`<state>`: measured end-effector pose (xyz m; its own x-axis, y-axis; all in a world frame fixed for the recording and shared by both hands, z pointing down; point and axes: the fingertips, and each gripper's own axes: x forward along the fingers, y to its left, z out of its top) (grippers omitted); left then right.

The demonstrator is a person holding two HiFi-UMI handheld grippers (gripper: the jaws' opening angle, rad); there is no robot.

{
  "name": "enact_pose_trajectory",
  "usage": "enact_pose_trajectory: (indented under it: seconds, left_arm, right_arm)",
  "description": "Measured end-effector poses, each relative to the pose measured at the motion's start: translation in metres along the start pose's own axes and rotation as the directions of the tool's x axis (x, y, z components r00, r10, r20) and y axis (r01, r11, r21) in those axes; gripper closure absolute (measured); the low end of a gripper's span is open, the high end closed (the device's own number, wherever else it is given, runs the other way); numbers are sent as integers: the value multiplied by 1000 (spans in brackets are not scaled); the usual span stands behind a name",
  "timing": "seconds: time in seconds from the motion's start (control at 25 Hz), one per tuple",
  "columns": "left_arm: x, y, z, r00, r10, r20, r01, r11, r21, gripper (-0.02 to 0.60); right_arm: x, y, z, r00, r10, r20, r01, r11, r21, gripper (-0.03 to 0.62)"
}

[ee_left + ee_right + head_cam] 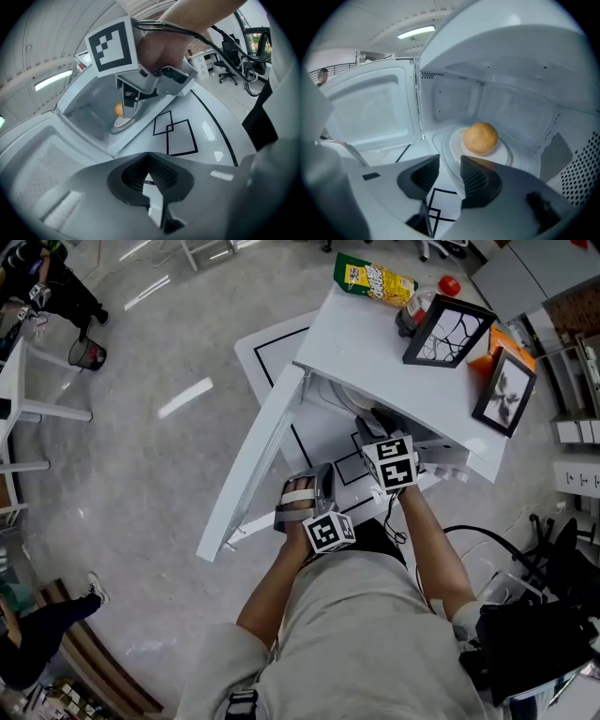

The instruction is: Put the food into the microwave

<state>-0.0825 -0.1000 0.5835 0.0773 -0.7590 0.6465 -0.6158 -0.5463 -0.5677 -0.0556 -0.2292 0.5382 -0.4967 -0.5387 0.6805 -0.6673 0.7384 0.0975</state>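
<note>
A round orange food item lies on a white plate on the turntable inside the white microwave. Its door swings wide open to the left. My right gripper is at the mouth of the cavity, just short of the food, open with nothing between its jaws. In the left gripper view the food shows beyond the right gripper. My left gripper hovers in front of the microwave over the white tabletop; its jaw tips meet, shut on nothing.
On top of the microwave stand a snack bag, a jar with a red lid and two picture frames. Black square outlines mark the tabletop. A black chair and cables are at the right.
</note>
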Motion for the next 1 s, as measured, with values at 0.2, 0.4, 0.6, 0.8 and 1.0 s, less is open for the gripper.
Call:
enact_pose_trajectory:
  seconds: [0.2,0.4,0.6,0.8,1.0]
  left_arm:
    - [-6,10,4,1000,11,25,-9,998,-59,574]
    - [-14,21,11,997,-8,71,19,987,-159,574]
    - [-21,27,19,991,-36,127,69,962,-266,574]
    - [-30,30,34,966,-84,245,190,872,-450,574]
    - [-37,32,41,952,-96,292,235,841,-488,574]
  right_arm:
    - [-20,24,0,998,59,25,-59,998,13,450]
    - [-49,48,8,988,105,112,-104,994,-19,576]
    - [-62,66,1,982,126,138,-124,992,-22,582]
    - [-73,78,-1,974,147,175,-167,980,107,583]
    - [-86,84,-3,973,130,192,-151,983,103,583]
